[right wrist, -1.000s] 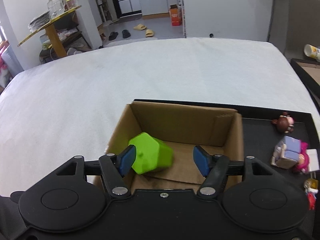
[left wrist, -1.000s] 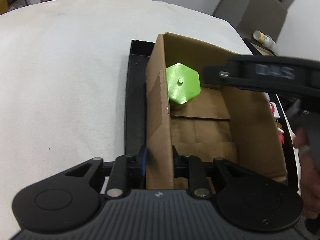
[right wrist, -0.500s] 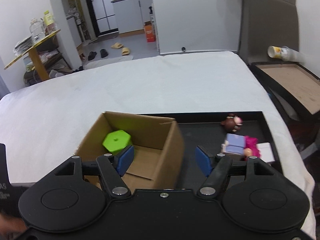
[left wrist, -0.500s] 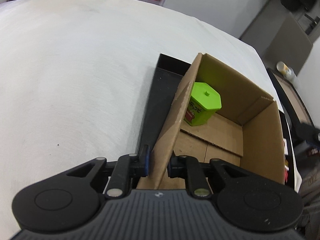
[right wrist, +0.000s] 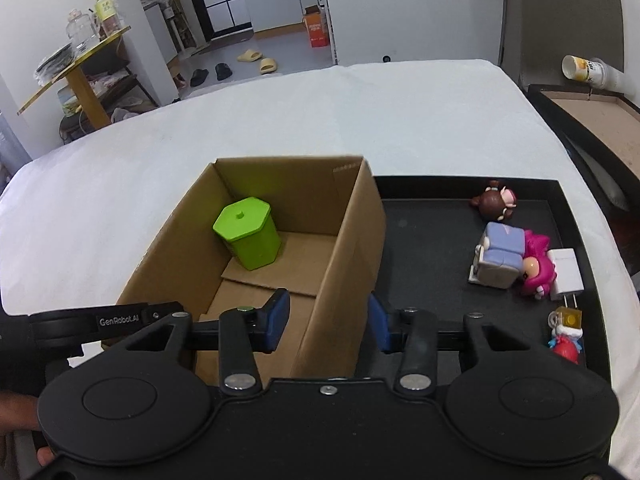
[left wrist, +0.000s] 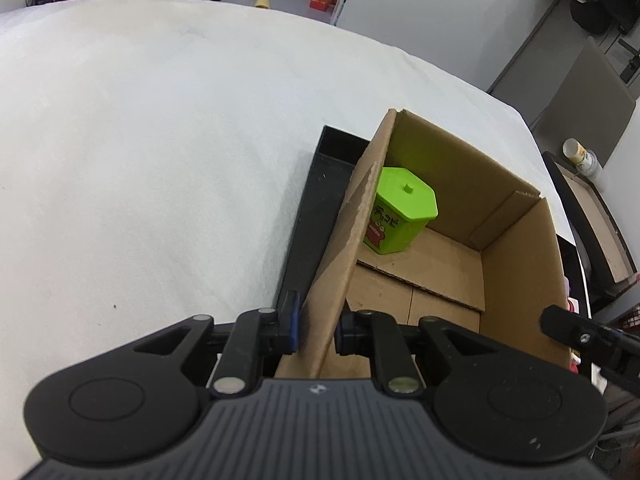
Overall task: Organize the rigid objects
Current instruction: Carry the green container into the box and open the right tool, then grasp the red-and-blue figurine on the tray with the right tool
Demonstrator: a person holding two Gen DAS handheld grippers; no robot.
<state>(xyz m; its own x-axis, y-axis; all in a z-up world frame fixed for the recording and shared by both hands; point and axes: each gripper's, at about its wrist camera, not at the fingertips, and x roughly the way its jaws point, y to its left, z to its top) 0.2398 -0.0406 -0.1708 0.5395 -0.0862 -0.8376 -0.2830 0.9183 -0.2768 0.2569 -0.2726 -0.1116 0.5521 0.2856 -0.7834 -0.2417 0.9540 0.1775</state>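
gripping cardboard box [left wrist: 516, 268] wall, left gripper [left wrist: 316, 330]

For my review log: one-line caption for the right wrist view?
Right gripper open astride the cardboard box wall; green tub inside, toys on black tray.

White lettering "GenRobot.AI" reads clearly on the left hand-held gripper [right wrist: 120, 320], just left of the right hand-held gripper's fingers. Ahead, the green container [left wrist: 400, 216] carries a label with Japanese-looking characters, too small to read.
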